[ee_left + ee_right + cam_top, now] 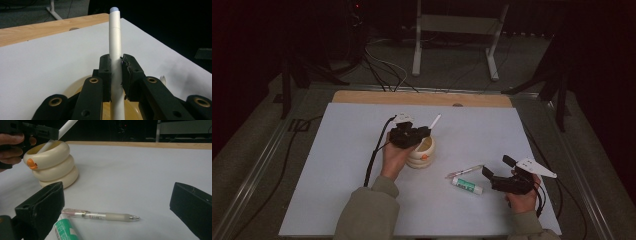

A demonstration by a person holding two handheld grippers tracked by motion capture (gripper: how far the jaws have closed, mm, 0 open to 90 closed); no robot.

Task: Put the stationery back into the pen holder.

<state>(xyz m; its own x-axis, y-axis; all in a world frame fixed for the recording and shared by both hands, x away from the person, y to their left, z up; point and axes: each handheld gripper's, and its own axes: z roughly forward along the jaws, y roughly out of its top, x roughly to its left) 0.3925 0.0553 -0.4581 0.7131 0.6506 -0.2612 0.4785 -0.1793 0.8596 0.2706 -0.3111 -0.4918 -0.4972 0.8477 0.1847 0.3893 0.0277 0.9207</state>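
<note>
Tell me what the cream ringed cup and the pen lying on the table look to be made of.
Cream ringed cup: probably glazed ceramic or glossy plastic, judging by soft highlights on its rounded rings. Pen: likely plastic, with a frosted translucent grip and a shiny, seemingly metal tip.

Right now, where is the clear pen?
High view: the clear pen lies on the white mat, right of the cream holder, just beyond the glue stick, near the right tool.

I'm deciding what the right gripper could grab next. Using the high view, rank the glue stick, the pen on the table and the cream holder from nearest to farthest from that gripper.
From the right gripper, jaws open:
1. Glue stick: lying just to its left, closest.
2. Pen: lying right beyond the glue stick, slightly farther.
3. Cream holder: farthest, near the table's middle, under the left gripper, which holds a white marker.
</note>
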